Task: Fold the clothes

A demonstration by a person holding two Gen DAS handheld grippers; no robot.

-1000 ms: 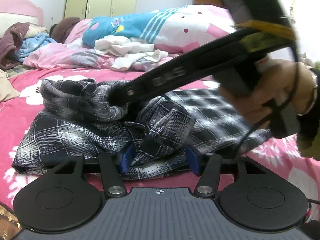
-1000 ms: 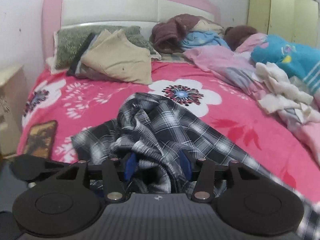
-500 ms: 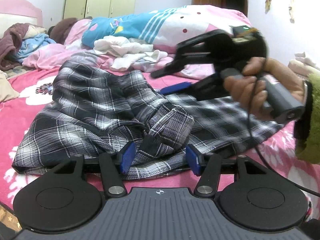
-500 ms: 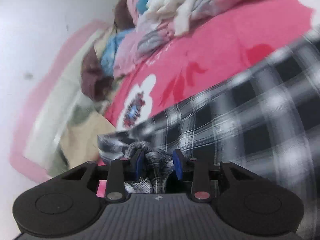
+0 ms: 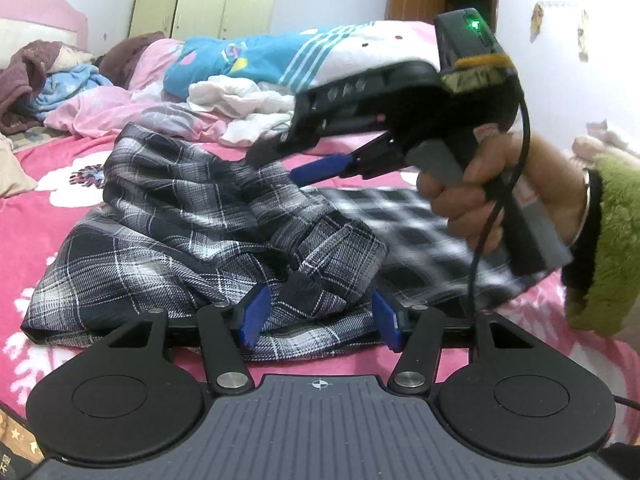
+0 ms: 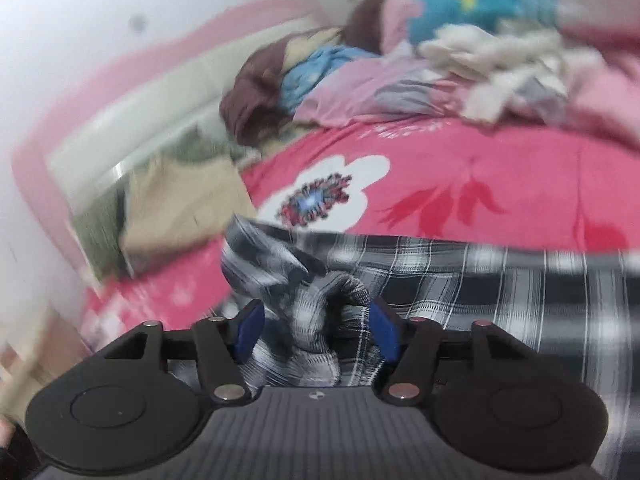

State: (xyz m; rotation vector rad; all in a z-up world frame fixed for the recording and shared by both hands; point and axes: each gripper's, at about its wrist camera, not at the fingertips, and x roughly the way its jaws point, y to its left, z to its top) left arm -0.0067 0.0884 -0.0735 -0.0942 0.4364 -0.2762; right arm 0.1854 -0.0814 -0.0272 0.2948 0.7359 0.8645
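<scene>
The pink bed cover (image 5: 36, 216) carries the plaid shirt (image 5: 172, 236), bunched and half-folded near its front edge; the right gripper (image 6: 316, 330) stands with jaws wide around a loose fold, gripping nothing; the left gripper (image 5: 318, 316) likewise gapes over the hem; closing on so thick a bunch risks dragging several layers askew.

Nothing readable here tbh. There's some gold lettering on a dark patch (image 5: 6, 465) in the bottom-left corner, but it's cut off and illegible.
</scene>
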